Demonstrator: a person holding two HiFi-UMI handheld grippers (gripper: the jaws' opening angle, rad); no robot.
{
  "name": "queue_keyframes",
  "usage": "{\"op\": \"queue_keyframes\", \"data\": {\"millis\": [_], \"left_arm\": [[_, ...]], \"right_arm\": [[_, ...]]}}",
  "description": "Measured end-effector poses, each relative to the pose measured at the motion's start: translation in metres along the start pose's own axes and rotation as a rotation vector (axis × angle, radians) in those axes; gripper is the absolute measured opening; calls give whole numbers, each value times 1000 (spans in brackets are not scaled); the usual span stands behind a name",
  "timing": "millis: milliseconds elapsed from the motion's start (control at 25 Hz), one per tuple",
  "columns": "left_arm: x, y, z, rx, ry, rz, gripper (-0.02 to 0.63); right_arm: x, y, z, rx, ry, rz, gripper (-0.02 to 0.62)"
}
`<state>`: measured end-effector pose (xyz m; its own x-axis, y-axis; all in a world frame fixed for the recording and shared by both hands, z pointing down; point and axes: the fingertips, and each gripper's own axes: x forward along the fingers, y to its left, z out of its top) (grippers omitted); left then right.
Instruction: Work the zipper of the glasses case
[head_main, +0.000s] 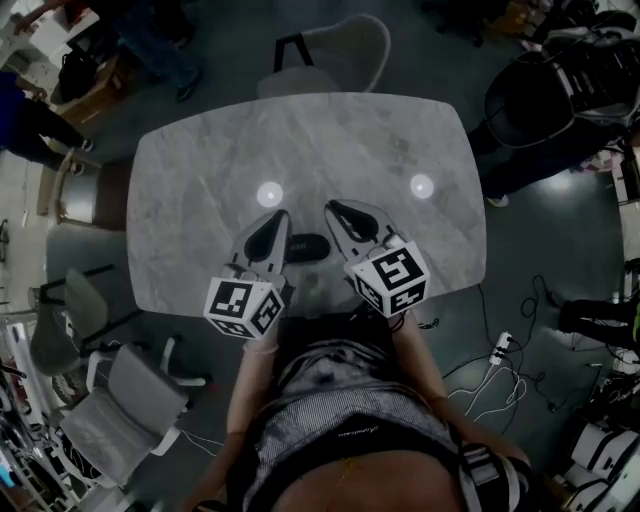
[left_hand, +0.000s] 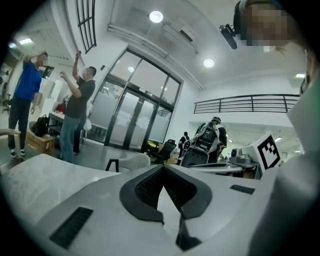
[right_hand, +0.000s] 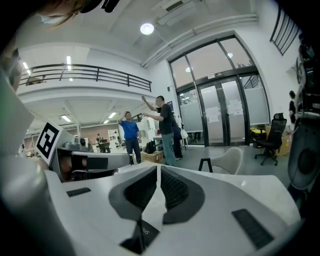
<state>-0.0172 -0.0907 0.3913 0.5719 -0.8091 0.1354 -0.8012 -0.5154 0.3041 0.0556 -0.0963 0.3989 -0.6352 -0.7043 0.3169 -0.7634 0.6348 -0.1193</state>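
A dark oval glasses case (head_main: 308, 247) lies on the grey marble table (head_main: 200, 180) near its front edge. In the head view it sits between my two grippers. My left gripper (head_main: 276, 222) points away from me just left of the case, jaws closed together with nothing in them. My right gripper (head_main: 336, 211) is just right of the case, also shut and empty. Neither gripper view shows the case: the left gripper (left_hand: 162, 167) and the right gripper (right_hand: 158, 167) each look level across the table into the room, pads meeting at the tips.
A pale chair (head_main: 340, 50) stands at the table's far side and grey office chairs (head_main: 130, 390) at the near left. Two people (right_hand: 150, 127) stand beyond the table's left end. Cables and a power strip (head_main: 500, 345) lie on the floor at the right.
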Motion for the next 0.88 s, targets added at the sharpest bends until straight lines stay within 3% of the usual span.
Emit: {"op": "queue_keyframes", "data": {"millis": [520,880], "left_arm": [[4,26,-2,-22,51,-178,3],[-2,43,-9,-36,92,-231,3]], "right_arm": [[23,9,-2,35,26,-140,74],[31,16,-11,32,63,-201,74]]}}
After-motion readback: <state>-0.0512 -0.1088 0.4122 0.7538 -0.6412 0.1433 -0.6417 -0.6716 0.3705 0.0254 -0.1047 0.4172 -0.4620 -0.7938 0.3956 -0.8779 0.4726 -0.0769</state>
